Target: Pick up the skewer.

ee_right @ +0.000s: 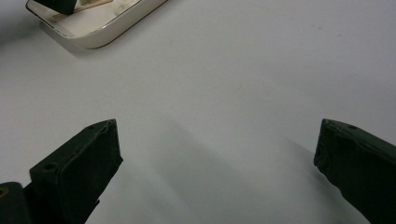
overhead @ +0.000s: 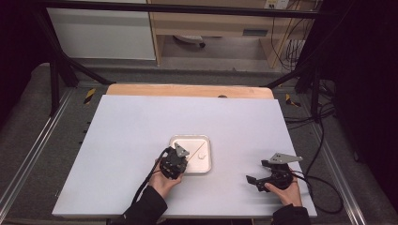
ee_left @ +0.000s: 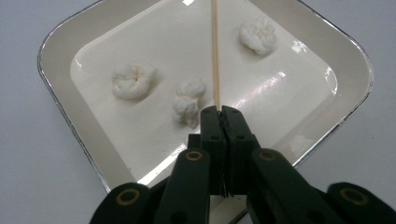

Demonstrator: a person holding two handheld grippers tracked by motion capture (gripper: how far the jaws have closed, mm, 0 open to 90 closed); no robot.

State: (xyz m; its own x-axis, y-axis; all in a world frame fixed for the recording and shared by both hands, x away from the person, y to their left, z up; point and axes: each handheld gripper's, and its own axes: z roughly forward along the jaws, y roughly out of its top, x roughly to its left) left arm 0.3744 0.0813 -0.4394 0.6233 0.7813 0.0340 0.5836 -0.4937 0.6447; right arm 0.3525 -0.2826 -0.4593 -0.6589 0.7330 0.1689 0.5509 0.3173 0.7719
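The left gripper [ee_left: 220, 111] has its jaws pressed together on the near end of a thin wooden skewer [ee_left: 215, 51], which points toward twelve o'clock over the white tray [ee_left: 56, 100]. I judge the skewer light, stiff but easy to snap, so a hold near the end suits it. Three soft dough lumps [ee_left: 133, 80] lie in the tray. The right gripper [ee_right: 217, 149], at four o'clock from the tray, stands wide apart and empty.

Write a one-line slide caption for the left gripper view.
Left gripper shut on a thin wooden skewer above a white tray with three dough pieces.
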